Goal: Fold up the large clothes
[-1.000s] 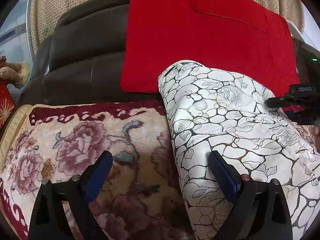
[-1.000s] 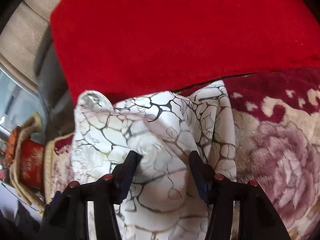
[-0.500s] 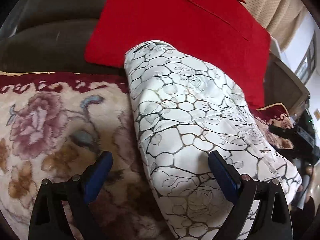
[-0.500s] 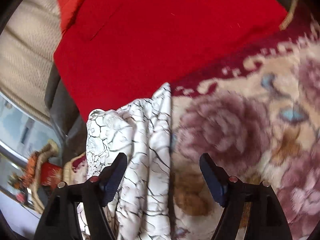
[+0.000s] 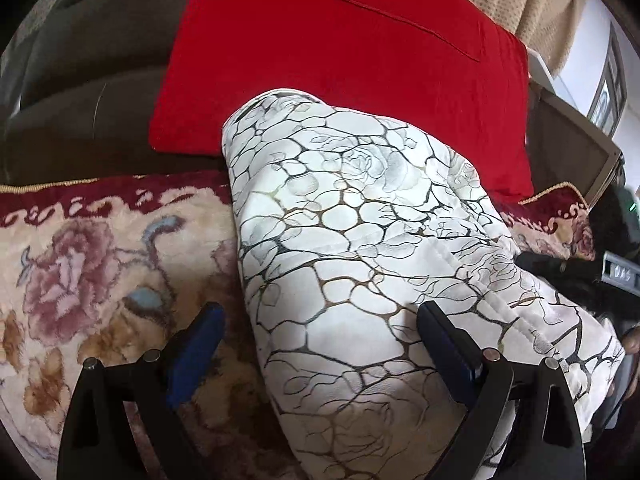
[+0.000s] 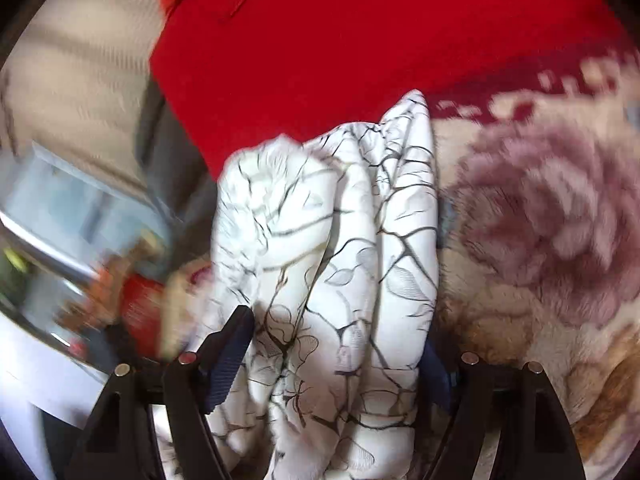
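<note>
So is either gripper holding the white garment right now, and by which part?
Neither is. The left gripper is open over the white garment, straddling its folded edge. The right gripper brackets bunched folds at its end, jaws wide.

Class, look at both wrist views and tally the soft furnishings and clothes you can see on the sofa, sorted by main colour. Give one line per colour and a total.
Red: 1, the cushion against the sofa back.
White with dark lines: 1, the folded garment.
Beige with pink flowers: 1, the seat cover.
Total: 3
</note>
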The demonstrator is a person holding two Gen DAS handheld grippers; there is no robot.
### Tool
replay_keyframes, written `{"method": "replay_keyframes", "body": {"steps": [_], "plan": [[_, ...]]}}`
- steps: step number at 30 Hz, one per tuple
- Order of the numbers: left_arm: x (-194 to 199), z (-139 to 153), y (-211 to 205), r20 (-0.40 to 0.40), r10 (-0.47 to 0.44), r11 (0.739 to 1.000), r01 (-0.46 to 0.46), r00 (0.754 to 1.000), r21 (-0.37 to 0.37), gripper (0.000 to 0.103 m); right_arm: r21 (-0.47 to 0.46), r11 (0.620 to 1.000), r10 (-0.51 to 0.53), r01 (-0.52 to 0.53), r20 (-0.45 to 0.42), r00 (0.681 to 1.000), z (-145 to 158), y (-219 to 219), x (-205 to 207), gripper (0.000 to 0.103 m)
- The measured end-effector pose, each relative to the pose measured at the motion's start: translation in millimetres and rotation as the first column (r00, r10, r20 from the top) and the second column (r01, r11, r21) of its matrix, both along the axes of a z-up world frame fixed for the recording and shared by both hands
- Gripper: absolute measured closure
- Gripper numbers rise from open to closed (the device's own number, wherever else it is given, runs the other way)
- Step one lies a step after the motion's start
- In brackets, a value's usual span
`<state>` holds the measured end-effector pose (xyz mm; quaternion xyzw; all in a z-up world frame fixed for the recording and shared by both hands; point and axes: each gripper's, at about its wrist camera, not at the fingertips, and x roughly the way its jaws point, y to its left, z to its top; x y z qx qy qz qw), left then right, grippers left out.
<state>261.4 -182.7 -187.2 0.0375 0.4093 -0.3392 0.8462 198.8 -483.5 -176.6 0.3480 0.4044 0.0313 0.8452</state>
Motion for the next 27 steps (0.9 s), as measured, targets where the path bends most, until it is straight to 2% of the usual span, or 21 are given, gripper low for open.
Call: {"method": "replay_keyframes", "body": {"steps": [1,6,8,10,16,19,22,23,24,25,26,27], "plan": [[-1,1,-1,0.007,-0.002,1.000,0.002,1.000,0.004,0.006,-0.043,0.999,-0.019,0.019,0.018,1.000,10,1,-1,0.023],[-3,1,0,0.035,-0.010,1.000,0.009,0.999,0.023,0.006,-0.122,0.984,-0.117,0.133,0.128,0.985,45,-3,-15,0.023],[-5,2,0,0.041,-0.014,0.999,0.013,0.999,0.029,0.006,-0.120,0.985,-0.104,0.124,0.161,0.981,56,2,-24,0.025],[-7,4,0,0.045,-0.014,0.999,0.013,0.999,0.033,0.006,-0.150,0.984,-0.066,0.096,0.189,0.980,70,13,-35,0.036],[-18,12,3,0.086,-0.015,0.998,0.010,0.996,0.063,0.007,-0.223,0.975,0.061,-0.010,0.222,0.973,97,61,-71,0.041],[-28,22,13,0.139,-0.005,0.997,-0.006,0.990,0.076,0.007,-0.277,0.960,0.105,-0.045,0.206,0.973,105,87,-76,0.045],[-33,30,25,0.185,0.009,0.996,-0.025,0.983,0.084,0.007,-0.300,0.951,0.131,-0.077,0.165,0.978,98,102,-79,0.050],[-33,31,29,0.183,0.008,0.997,-0.023,0.983,0.080,0.007,-0.316,0.945,0.135,-0.088,0.128,0.983,90,107,-77,0.053],[-34,30,33,0.174,0.001,0.997,-0.015,0.985,0.078,0.007,-0.339,0.936,0.129,-0.099,0.067,0.989,77,110,-73,0.062],[-32,27,33,0.169,-0.007,0.996,-0.007,0.986,0.086,0.007,-0.354,0.929,0.118,-0.108,0.006,0.993,62,111,-70,0.065],[-33,24,32,0.165,-0.021,0.995,0.004,0.986,0.104,0.007,-0.344,0.932,0.100,-0.112,-0.052,0.994,45,107,-66,0.065],[-37,20,29,0.170,-0.043,0.991,0.021,0.985,0.131,0.007,-0.291,0.952,0.071,-0.095,-0.091,0.993,25,100,-66,0.065]]}}
